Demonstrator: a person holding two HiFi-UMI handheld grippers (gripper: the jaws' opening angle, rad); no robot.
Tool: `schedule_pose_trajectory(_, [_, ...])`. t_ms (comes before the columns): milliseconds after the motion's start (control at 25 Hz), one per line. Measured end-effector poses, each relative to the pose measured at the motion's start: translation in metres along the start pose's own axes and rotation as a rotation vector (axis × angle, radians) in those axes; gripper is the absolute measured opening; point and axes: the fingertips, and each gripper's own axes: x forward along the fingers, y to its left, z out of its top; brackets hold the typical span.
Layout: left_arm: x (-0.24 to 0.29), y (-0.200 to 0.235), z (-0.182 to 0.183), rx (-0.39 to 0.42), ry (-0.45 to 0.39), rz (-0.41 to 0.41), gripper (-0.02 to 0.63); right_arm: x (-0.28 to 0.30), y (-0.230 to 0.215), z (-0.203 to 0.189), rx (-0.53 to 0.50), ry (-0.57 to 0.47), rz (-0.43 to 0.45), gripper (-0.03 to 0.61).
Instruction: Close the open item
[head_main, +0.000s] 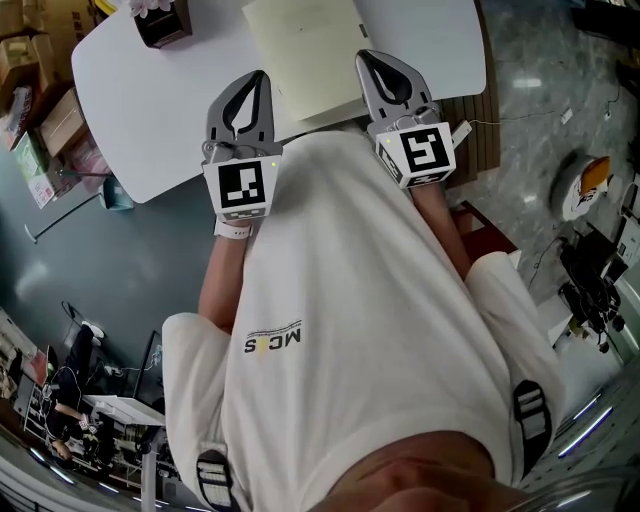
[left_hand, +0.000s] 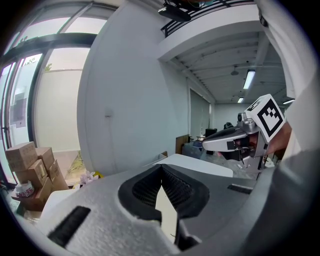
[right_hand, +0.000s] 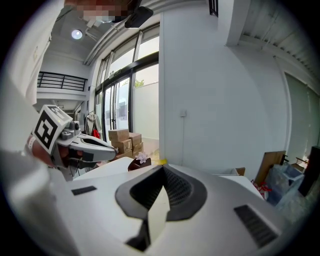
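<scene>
**Both grippers up at the chest, the cream book waits on the table**

Here we are: the person in the white T-shirt (head_main: 350, 260) stands at the white round-cornered table (head_main: 150, 110) with both tools raised in front of the chest, touching nothing. The grey left gripper (head_main: 262, 76) has its jaws pressed together and nothing in them. The grey right gripper (head_main: 363, 56) is the same, tips meeting and empty.

The task's thing, I'd say, is the pale cream flat book or folder (head_main: 300, 50). It lies on the table just beyond the tips, between the two tools and nearer the right one. (From here I can't tell which side its cover hinges on, or how far open it really lies.)

Now the worries:
- With the jaws shut, the tips can only push, so a nudge at the wrong edge would likely slide the whole thing across that smooth top instead of folding it.
- If the person opens up and pinches, the tips might catch a single thin leaf rather than the cover, and it could crease or tear.
- A cover flipped over and released early may well spring back open.

The dark brown box with pink flowers (head_main: 160, 22) sits well apart at the far left, so I see little danger there.
</scene>
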Motion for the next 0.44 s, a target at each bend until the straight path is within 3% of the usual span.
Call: schedule_pose_trajectory(440, [-0.0060,-0.0032,0.0005,0.004,-0.001,-0.008,0.025,-0.0095,0.0072,-0.0038,-0.016,0.013,0.009,0.014])
